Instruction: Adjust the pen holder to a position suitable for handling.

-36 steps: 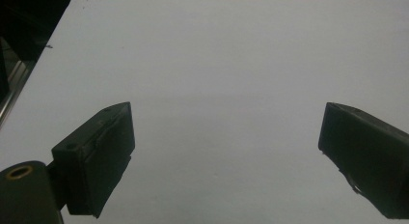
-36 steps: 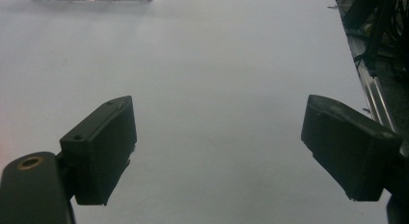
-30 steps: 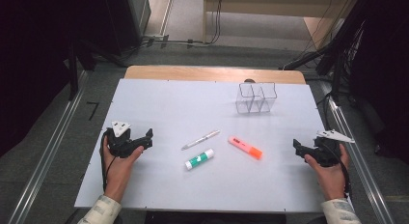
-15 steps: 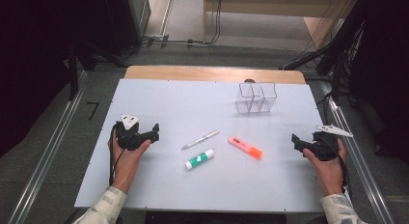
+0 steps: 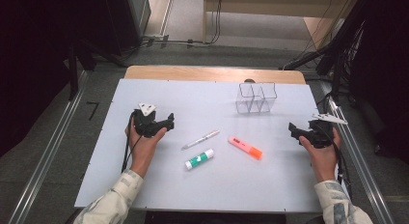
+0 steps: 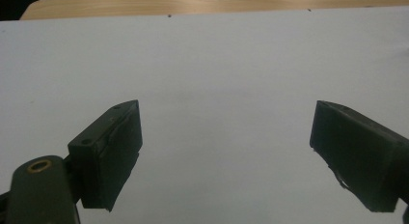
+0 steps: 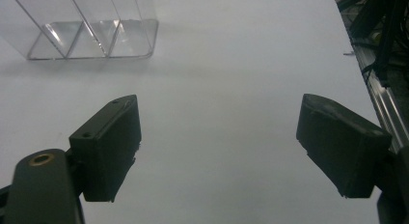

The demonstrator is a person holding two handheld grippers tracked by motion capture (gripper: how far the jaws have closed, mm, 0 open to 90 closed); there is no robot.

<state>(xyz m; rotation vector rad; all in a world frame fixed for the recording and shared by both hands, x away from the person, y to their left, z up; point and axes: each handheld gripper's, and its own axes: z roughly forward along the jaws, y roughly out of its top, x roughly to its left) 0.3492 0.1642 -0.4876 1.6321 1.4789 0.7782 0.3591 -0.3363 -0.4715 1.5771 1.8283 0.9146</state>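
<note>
Both claws stand wide apart at the jaws and hold nothing. Left claw point(image 5: 166, 123), gripped in the person's left hand point(image 5: 143, 146), sits low over the white worktop point(image 5: 159, 190) toward its left side, with bare white surface between its black jaws in the left gripper view. Right claw point(image 5: 295, 131), in the person's right hand point(image 5: 322, 154), hovers near the worktop's right edge. Nearest the person, between the two claws, lies a white glue stick with a green label point(image 5: 199, 159). Just beyond it lies a slim white pen point(image 5: 200, 139), near the left claw, and to the right of these an orange highlighter marker point(image 5: 245, 147), all apart from one another. Farther back stands a clear plastic divided holder point(image 5: 255, 97), upright, its compartments showing ahead and left of the jaws in the right gripper view point(image 7: 91, 28).
</note>
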